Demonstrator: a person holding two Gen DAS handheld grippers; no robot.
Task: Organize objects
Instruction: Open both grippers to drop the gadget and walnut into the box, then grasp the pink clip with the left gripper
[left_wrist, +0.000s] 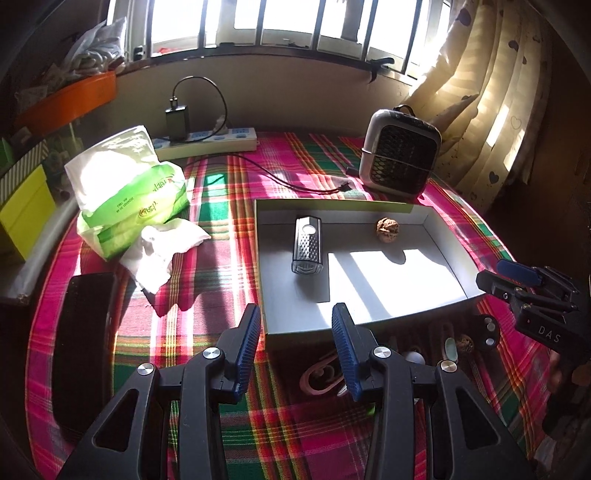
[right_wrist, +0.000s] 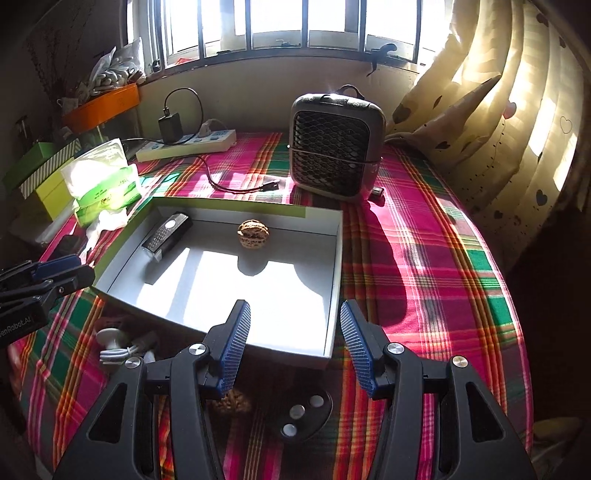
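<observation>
From the left wrist, the left claw (left_wrist: 293, 321) is wide and holds nothing at the box's (left_wrist: 458, 266) near edge; one walnut (left_wrist: 388, 229) sits inside.

From the right wrist, the right claw (right_wrist: 293, 319) is wide too. It should drop slowly over the second walnut (right_wrist: 234, 402) on the bench (right_wrist: 424, 258).

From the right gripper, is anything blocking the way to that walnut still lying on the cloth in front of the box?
Nothing visible blocks it. The second walnut lies on the tablecloth just under the open right gripper, beside a black disc. To reach the box, it must clear the near wall.
</observation>
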